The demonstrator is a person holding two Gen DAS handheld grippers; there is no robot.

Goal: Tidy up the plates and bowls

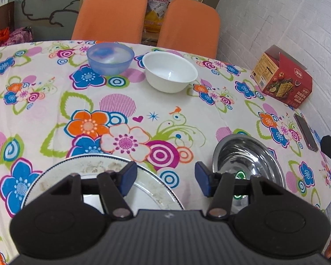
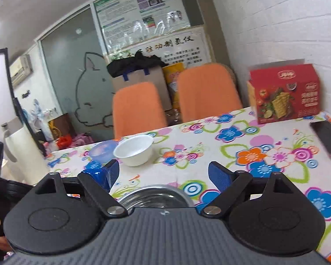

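Beside the white bowl (image 1: 170,71), seen empty, a blue bowl (image 1: 110,58) is set; both grippers' fingers (image 1: 128,176) (image 2: 220,175) are spread, nothing held.

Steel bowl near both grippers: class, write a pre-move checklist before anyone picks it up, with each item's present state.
1. Left gripper open, holding nothing: ok.
2. Right gripper open, holding nothing: ok.
3. Steel bowl upright on the tablecloth, nothing inside: ok.
4. Plate apart from the steel bowl: ok.
5. White bowl and blue bowl upright, empty: ok.
6. Right gripper centred over the steel bowl's rim: cannot tell, mostly hidden.
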